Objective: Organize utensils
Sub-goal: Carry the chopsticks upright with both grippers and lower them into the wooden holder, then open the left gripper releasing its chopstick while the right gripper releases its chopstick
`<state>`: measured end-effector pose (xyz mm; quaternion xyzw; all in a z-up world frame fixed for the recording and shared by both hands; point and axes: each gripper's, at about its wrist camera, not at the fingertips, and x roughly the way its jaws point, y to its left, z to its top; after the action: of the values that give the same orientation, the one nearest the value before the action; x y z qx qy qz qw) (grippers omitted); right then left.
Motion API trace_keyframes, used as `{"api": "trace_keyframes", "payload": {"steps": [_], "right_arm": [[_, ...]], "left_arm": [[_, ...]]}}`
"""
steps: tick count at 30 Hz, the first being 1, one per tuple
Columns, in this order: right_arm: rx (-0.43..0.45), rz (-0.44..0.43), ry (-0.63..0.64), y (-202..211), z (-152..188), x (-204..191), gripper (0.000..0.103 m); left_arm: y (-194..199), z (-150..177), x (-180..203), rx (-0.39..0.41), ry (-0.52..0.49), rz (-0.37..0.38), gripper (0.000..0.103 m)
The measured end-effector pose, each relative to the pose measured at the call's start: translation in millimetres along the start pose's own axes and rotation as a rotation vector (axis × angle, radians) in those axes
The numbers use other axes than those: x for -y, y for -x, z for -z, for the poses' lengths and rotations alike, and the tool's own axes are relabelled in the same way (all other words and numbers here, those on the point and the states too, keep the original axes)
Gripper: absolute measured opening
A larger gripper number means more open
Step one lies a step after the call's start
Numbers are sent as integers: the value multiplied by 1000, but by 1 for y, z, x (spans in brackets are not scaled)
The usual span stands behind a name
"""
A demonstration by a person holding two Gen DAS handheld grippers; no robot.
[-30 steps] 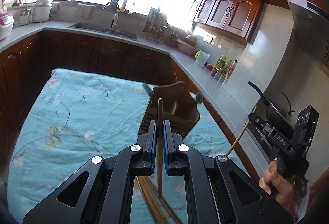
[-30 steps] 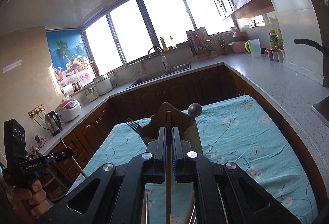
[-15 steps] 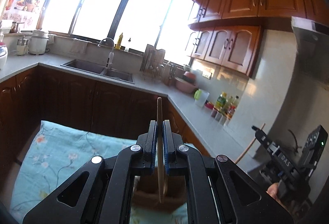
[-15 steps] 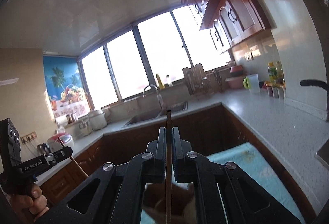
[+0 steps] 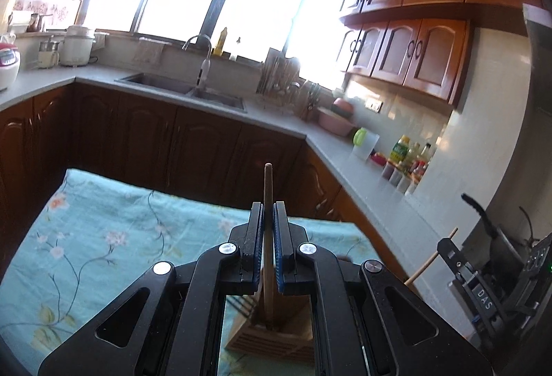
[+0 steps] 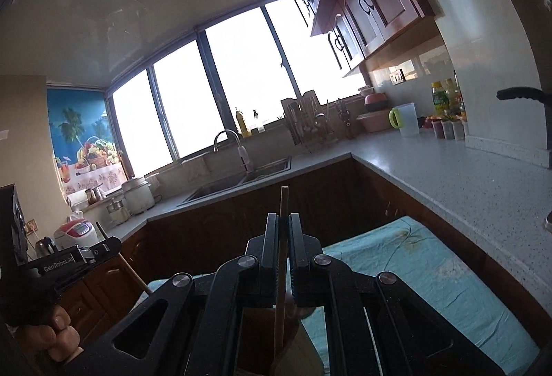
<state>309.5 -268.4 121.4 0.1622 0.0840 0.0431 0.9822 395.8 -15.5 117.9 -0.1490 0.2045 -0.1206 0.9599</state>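
My left gripper (image 5: 268, 213) is shut on a dark wooden chopstick (image 5: 267, 189) held upright; its lower end reaches into the wooden utensil holder (image 5: 272, 338) just below the jaws, where a fork (image 5: 241, 305) also stands. My right gripper (image 6: 283, 224) is shut on a lighter wooden chopstick (image 6: 284, 203), also upright, above the same holder (image 6: 262, 334). Each gripper shows in the other's view: the right one at the far right (image 5: 448, 246), the left one at the far left (image 6: 103, 246), each with its chopstick.
The holder stands on a table with a turquoise floral cloth (image 5: 103, 238). Dark cabinets and a grey L-shaped counter (image 6: 448, 169) with a sink (image 5: 183, 89), bottles and a pan handle (image 6: 521, 94) surround the table.
Both grippers rose and tilted up, then the left tipped back down. The holder, in full view a second ago, now sits close beneath the jaws with the left chopstick's end inside it.
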Motion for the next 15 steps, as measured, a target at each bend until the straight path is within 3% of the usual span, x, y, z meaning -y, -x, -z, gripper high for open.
{"api": "trace_keyframes", "payload": {"steps": [7,15], "right_arm": [[-56,-9,22,4,7,-1,6],[-90,-4,38,0,2,-1,6]], "left_arm": [[-14,17,-6,-95,-6,20,6],[-15,14,1,-117,-35,7,6]]}}
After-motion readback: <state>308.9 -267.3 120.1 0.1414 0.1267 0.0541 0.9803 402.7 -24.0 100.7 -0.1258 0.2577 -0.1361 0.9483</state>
